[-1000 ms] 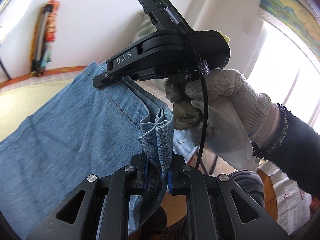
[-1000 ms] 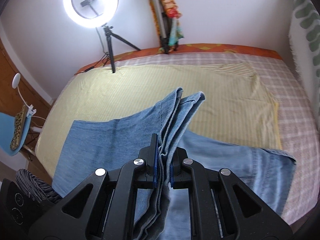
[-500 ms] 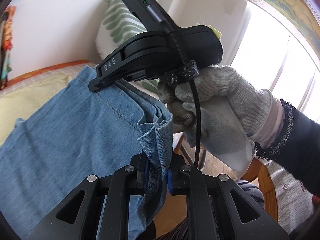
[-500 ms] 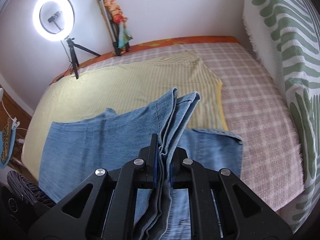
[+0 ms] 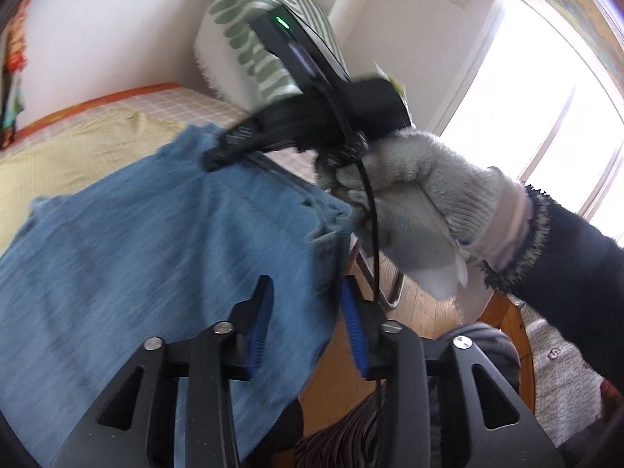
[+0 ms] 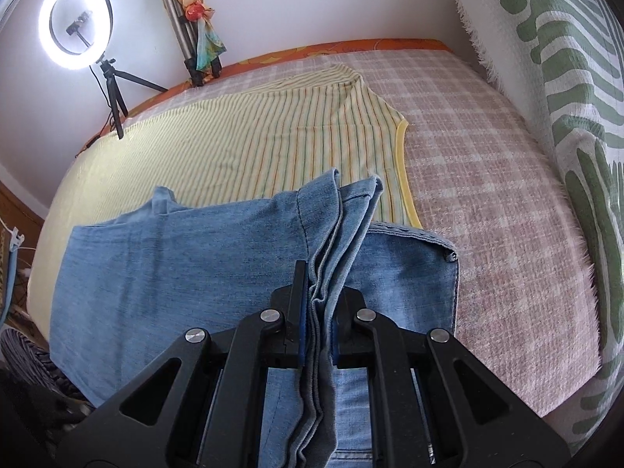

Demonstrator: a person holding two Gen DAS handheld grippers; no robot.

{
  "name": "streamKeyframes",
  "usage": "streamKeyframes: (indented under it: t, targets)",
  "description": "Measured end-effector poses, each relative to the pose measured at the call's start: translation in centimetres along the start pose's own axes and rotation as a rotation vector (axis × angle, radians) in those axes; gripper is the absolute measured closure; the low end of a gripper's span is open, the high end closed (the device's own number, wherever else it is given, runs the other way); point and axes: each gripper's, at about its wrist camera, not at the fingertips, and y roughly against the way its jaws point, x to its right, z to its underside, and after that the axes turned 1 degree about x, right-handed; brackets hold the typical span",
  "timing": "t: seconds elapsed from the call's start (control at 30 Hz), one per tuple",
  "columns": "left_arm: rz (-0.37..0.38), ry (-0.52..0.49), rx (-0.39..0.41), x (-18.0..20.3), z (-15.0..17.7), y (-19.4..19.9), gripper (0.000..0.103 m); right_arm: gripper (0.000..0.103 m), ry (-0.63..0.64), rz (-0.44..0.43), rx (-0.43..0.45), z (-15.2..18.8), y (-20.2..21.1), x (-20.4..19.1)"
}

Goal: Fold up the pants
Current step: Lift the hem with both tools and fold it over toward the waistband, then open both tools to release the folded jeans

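Blue denim pants [image 6: 163, 269] lie across the bed, partly folded over themselves. My right gripper [image 6: 318, 331] is shut on a bunched edge of the pants [image 6: 331, 241], several layers thick. It also shows in the left wrist view [image 5: 312, 128], held by a gloved hand [image 5: 421, 195] over the pants' far edge. My left gripper [image 5: 308, 319] is open, its blue pads apart, with the denim [image 5: 156, 265] lying between and below them, blurred.
The bed carries a yellow striped sheet [image 6: 253, 140] over a pink checked cover [image 6: 487, 179]. A green-patterned white blanket [image 6: 565, 89] stands at the right. A ring light on a tripod [image 6: 78, 23] stands far left. A wooden floor and chair [image 5: 503, 312] lie off the bed's edge.
My left gripper has opened and let go of the denim edge. Both grippers have swung right toward the patterned blanket, carrying the fold across the pants.
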Motion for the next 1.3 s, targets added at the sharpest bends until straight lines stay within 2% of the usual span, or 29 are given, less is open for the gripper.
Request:
streamKeyframes:
  t: [0.1,0.23,0.47,0.5,0.57,0.63,0.7,0.77,0.87,0.97,1.17,1.3]
  targets:
    - [-0.061,0.021,0.02,-2.7,0.8,3.3,0.066,0.094,0.009,0.019,-0.014,0.3,-0.8,0.2]
    - [-0.218,0.066,0.048,-7.3,2.5,8.6,0.066,0.094,0.023,0.045,-0.024,0.6,-1.4,0.2]
    - [-0.451,0.265,0.05,-13.9,8.4,15.7,0.066,0.093,0.115,0.165,-0.039,0.8,-2.0,-1.3]
    - [-0.467,0.289,0.046,-14.3,9.3,16.2,0.066,0.091,0.125,0.188,-0.043,0.7,-2.0,-1.6]
    - [-0.499,0.35,0.034,-15.5,11.2,17.6,0.066,0.073,0.143,0.263,-0.038,0.5,-1.6,-2.0]
    - [-0.507,0.393,0.018,-15.8,12.8,18.2,0.066,0.071,0.175,0.364,-0.011,0.4,-0.8,-2.6]
    - [-0.519,0.411,0.014,-15.7,14.0,18.7,0.064,0.069,0.175,0.396,0.018,0.2,0.4,-3.2]
    - [-0.519,0.44,0.019,-15.7,14.9,18.9,0.06,0.067,0.139,0.351,0.058,-0.1,2.1,-3.8]
    - [-0.504,0.489,0.026,-15.8,16.3,19.5,0.059,0.058,0.12,0.255,0.098,-0.3,4.0,-5.9]
    - [-0.48,0.535,0.036,-16.0,17.3,19.9,0.059,0.057,0.143,0.155,0.108,-0.7,4.7,-9.1]
    - [-0.468,0.578,0.077,-15.9,18.5,19.7,0.059,0.057,0.207,-0.02,0.09,-0.5,3.7,-16.2]
    - [-0.483,0.567,0.097,-15.5,18.8,19.6,0.06,0.057,0.253,-0.144,0.049,0.0,2.1,-21.3]
